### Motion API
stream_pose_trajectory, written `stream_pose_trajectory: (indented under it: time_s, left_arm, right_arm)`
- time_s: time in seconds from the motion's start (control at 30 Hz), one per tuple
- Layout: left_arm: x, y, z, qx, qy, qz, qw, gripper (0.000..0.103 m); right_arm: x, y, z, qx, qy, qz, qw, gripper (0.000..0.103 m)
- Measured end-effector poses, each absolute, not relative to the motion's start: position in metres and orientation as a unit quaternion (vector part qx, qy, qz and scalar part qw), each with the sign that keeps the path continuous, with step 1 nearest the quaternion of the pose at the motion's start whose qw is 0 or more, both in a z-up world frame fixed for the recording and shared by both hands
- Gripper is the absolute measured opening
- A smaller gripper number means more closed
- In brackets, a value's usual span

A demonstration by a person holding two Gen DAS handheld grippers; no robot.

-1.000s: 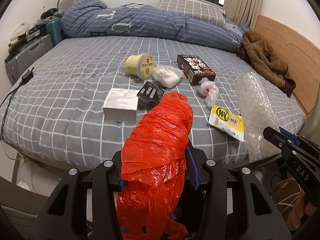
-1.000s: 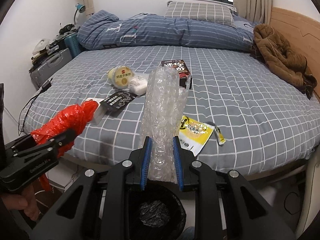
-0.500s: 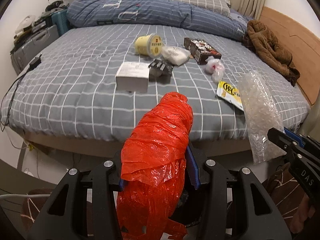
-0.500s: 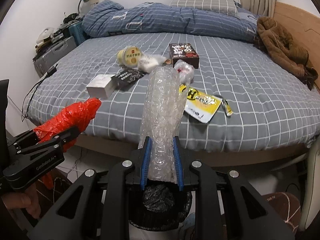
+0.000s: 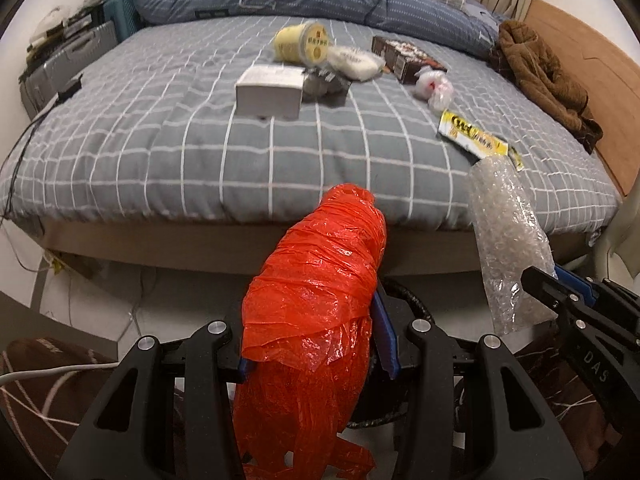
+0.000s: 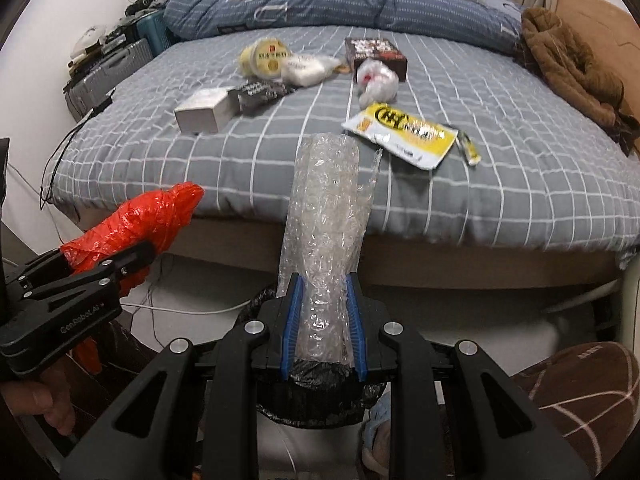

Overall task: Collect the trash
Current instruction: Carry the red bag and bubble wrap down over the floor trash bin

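Both tongs have pulled back off the bed [image 5: 168, 128] and dropped floorward. Left gripper [image 5: 316, 356] is clamped on the red plastic bag [image 5: 320, 280]; right gripper [image 6: 323, 328] pinches the bubble wrap [image 6: 324, 216]. A black-lined bin [image 6: 320, 396] sits directly beneath the right tongs, so release is likely next. More litter remains ahead on the bed.

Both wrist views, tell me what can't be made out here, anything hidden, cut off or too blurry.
- Bin, right wrist view: mostly hidden behind the right gripper and the bubble wrap; its contents don't show.
- Lower end of the red plastic bag, left wrist view: cut off by the bottom edge, between the left gripper fingers.
- Print on the yellow cup and dark box, left wrist view: blurred, unreadable.
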State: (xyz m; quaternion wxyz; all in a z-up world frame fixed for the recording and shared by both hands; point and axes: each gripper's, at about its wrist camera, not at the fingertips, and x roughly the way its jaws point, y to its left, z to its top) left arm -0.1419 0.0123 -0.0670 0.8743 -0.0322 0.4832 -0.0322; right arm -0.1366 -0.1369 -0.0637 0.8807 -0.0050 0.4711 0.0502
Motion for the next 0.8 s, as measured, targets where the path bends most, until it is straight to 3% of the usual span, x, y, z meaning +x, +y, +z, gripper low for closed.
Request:
stream_pose_trajectory:
  time_s: [0.8]
  left_arm:
    - [-0.12,0.022,-0.175,-0.024,0.566,-0.023,0.824,0.045]
  right_arm:
    - [-0.113,-0.129,-0.171,-0.013,0.572,0.061,0.818,0.021]
